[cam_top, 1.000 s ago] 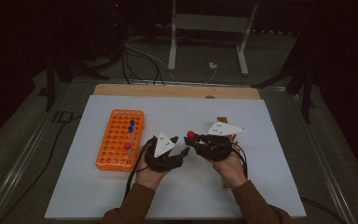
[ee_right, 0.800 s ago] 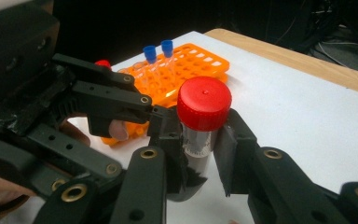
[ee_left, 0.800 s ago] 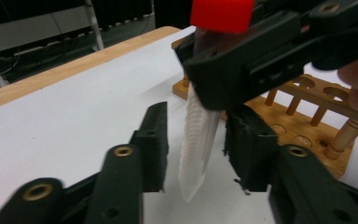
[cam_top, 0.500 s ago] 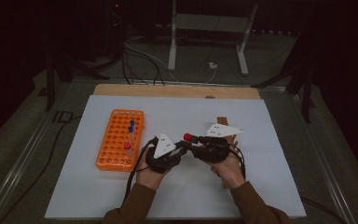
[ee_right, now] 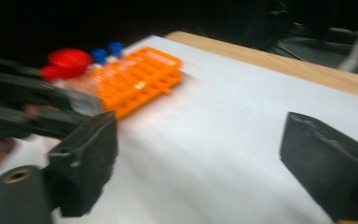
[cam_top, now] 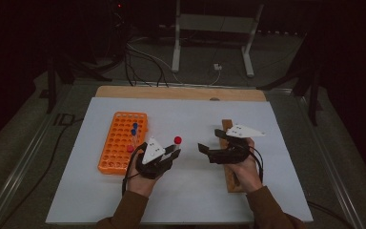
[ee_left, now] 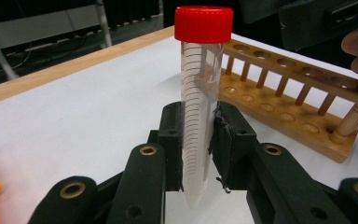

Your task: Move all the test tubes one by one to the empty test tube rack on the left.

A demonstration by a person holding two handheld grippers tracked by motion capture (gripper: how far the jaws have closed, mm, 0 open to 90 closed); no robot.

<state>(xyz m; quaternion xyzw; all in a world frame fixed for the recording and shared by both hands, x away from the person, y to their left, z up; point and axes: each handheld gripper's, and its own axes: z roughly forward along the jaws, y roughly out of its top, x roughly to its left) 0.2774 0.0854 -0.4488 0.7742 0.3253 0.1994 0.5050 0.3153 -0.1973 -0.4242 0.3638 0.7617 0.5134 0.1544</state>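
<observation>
A clear tube with a red cap stands upright between the pads of my left gripper, which is shut on its lower part. In the high view the left gripper holds the tube just right of the orange rack. My right gripper hovers over the wooden rack, apart from the tube. Its jaws have just been opening and stand wide with nothing between them. The right gripper view is blurred; the red cap shows at its left.
The orange rack holds two blue-capped tubes and a red-capped one. The wooden rack lies to the right on the white mat. A wooden board borders the mat's far edge.
The two grippers met at the tube and have drawn apart. The right gripper let go, opened and moved right. The left gripper keeps the tube and has shifted slightly left.
</observation>
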